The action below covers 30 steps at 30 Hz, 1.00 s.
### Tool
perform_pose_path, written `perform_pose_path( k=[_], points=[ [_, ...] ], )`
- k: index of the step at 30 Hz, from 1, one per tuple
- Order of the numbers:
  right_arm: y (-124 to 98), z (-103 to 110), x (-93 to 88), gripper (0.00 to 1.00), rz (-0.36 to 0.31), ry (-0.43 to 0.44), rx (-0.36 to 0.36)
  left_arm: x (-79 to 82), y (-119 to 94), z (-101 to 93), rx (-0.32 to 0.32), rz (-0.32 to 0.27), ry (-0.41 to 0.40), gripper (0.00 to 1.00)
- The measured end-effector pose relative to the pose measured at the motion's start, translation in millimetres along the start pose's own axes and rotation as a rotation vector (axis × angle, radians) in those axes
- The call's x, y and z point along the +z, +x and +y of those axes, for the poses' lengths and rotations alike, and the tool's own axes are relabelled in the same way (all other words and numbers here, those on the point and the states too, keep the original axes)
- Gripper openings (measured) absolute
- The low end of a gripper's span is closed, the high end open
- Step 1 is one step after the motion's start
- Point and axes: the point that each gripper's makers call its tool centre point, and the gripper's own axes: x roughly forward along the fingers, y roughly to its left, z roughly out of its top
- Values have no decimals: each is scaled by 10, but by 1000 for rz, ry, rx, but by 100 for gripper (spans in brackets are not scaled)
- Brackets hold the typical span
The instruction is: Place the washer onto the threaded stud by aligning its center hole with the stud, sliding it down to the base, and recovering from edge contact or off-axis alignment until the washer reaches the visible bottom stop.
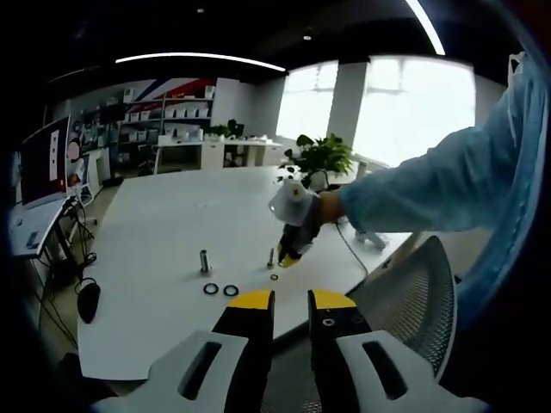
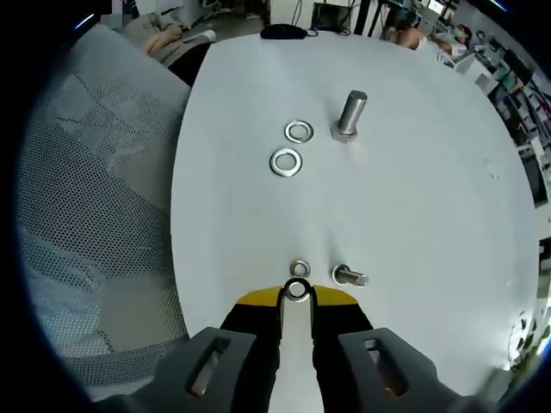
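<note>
Right claw: yellow-tipped, clenched on a small washer held at the tips, low over the white counter. A second small washer lies flat just beyond the tips; a short threaded stud stands just beside it to the right, apart from both washers.

Left claw: released, jaws parted with nothing between them, held off the counter's near edge above a mesh chair back. From this view the right claw shows at the end of a blue sleeve, tips down beside the small stud.

Further items: a larger bolt standing head-down, with two larger washers lying flat side by side to its left, well apart from the small group.

Open room: bare counter on all sides of both groups; broad clear surface to the right of the studs in the right gripper view; the counter's curved edge runs along the grey mesh chair.

Room: office with shelving, a potted plant, bright windows, a ceiling light strip, a monitor at the left.

Hard to make out: thread detail on the small stud; whether the held washer touches the counter.
</note>
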Motion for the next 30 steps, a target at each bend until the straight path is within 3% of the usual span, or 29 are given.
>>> perform_pose_path(
  k=[10,21,30],
  points=[
    [-214,-276,44,13,-49,59,-62,2,0,0,0,-1,5,13],
    [-129,-389,105,13,-48,66,-124,11,-7,43,13,-5,-5,13],
    [-72,-379,129,13,-31,59,-105,0,-7,37,15,-2,-8,13]
  ],
)
